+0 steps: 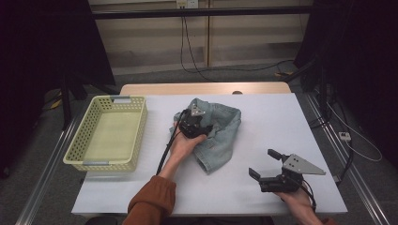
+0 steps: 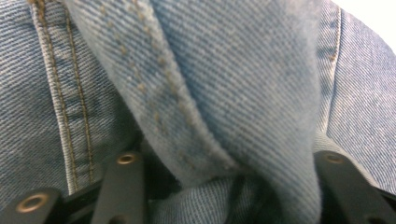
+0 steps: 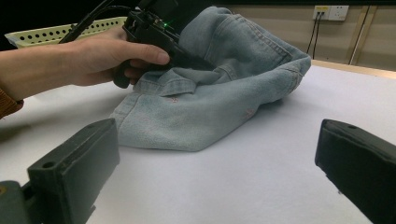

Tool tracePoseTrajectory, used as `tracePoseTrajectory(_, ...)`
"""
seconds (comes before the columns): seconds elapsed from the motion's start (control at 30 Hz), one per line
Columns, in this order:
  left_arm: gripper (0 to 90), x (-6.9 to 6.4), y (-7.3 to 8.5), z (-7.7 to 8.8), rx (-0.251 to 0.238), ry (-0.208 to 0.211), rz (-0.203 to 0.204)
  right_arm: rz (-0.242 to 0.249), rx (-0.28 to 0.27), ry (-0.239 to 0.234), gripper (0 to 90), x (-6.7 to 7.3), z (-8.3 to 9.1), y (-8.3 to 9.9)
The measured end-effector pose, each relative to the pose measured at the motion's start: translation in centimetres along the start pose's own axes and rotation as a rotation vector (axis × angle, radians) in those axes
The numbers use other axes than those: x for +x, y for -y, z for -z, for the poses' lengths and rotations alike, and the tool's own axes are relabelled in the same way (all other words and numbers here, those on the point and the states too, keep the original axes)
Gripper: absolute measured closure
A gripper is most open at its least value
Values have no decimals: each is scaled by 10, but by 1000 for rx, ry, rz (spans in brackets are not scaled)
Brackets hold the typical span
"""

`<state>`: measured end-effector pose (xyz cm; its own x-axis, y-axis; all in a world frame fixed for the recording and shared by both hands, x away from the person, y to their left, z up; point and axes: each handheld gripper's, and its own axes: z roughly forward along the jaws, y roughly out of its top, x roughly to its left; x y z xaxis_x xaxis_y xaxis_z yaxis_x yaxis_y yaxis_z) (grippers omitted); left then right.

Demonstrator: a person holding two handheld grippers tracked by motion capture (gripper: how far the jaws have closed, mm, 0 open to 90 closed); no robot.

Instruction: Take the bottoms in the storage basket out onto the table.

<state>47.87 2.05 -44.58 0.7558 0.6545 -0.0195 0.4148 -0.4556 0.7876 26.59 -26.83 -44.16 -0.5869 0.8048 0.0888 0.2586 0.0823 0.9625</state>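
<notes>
Right gripper (image 1: pixel 263 165) lowest in high view, jaws spread, grasping nothing, denim garment (image 1: pixel 220 133) mid-table running near-to-far, yellow basket (image 1: pixel 107 132) far left, left gripper view, left gripper (image 2: pixel 224 186) clamping a denim fold, right gripper view, 2 jaws apart, garment ahead.

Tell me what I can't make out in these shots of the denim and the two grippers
- Left gripper fingertips: buried in the denim garment in the high view; cloth covers them in the left gripper view, so closure is unclear.
- Garment type: bunched, folds hide its shape.
- Yellow basket floor: only its rim appears in the right gripper view, behind the left hand.
- Right hand: cut off by the bottom edge.
</notes>
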Motion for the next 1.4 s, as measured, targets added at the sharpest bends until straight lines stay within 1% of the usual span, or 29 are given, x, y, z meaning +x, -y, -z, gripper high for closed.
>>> tracePoseTrajectory(0.07,424,0,1,0,-18,-8,1,0,0,-1,0,0,1,0)
tracePoseTrajectory(0.1,404,0,1,0,-21,-2,14,1,-1,-1,0,0,1,0)
tracePoseTrajectory(0.13,393,1,1,1,-21,0,13,0,0,-1,0,0,1,0)
tracePoseTrajectory(0.17,376,1,1,1,-25,4,28,0,-2,0,0,0,1,0)
tracePoseTrajectory(0.23,337,2,0,3,-26,0,34,-5,-1,3,0,-1,1,1)
tracePoseTrajectory(0.27,313,2,-1,3,-34,9,57,-10,-2,6,0,-1,1,1)
tracePoseTrajectory(0.3,286,3,-1,3,-42,16,63,-8,-1,5,0,-2,1,1)
tracePoseTrajectory(0.33,265,4,-1,4,-44,40,94,-7,0,5,0,-2,1,1)
tracePoseTrajectory(0.37,251,5,-1,4,-51,48,119,-7,0,3,0,-2,1,1)
tracePoseTrajectory(0.4,246,6,-1,6,-51,35,110,-6,-1,2,0,-2,0,1)
tracePoseTrajectory(0.5,185,5,-3,9,-50,19,112,-7,1,1,0,-2,-1,1)
tracePoseTrajectory(0.53,172,5,-5,11,-43,-3,97,-6,2,0,0,-2,-1,0)
tracePoseTrajectory(0.57,150,4,-6,12,-47,-17,90,-4,2,-1,0,-2,-1,0)
tracePoseTrajectory(0.6,134,3,-6,14,-49,-25,83,-1,2,-2,0,-2,-1,0)
tracePoseTrajectory(0.67,127,2,-8,19,-58,-30,91,-4,0,-1,0,-2,0,0)
tracePoseTrajectory(0.7,118,2,-9,22,-59,-35,86,-3,0,0,0,-1,0,0)
tracePoseTrajectory(0.73,111,2,-10,24,-73,-32,103,-2,0,-2,0,-1,0,0)
tracePoseTrajectory(0.77,101,2,-10,27,-72,-33,107,0,-1,-2,0,-1,0,0)
tracePoseTrajectory(0.83,91,2,-11,30,-63,-35,107,0,-2,-5,0,0,0,-1)
tracePoseTrajectory(0.87,88,2,-12,33,-63,-37,98,3,-2,-5,0,1,0,-1)
tracePoseTrajectory(0.9,87,2,-12,35,-70,-42,94,4,-1,-6,0,1,-1,-1)
tracePoseTrajectory(0.97,73,1,-13,40,-88,-41,100,0,0,-6,0,1,-1,-1)
tracePoseTrajectory(1.03,63,0,-15,45,-99,-52,81,1,0,-5,0,1,-2,-1)
tracePoseTrajectory(1.1,55,-1,-17,50,-104,-54,61,6,2,-4,0,1,-2,-1)
tracePoseTrajectory(1.2,51,-4,-19,58,-113,-56,59,5,2,-1,0,1,-2,-1)
tracePoseTrajectory(1.3,42,-5,-21,65,-138,-26,42,5,3,1,0,2,-1,-1)
tracePoseTrajectory(1.37,40,-6,-23,68,-153,-38,34,6,2,4,0,2,0,-1)
tracePoseTrajectory(1.4,40,-7,-23,70,-151,-41,31,6,2,5,0,1,0,-1)
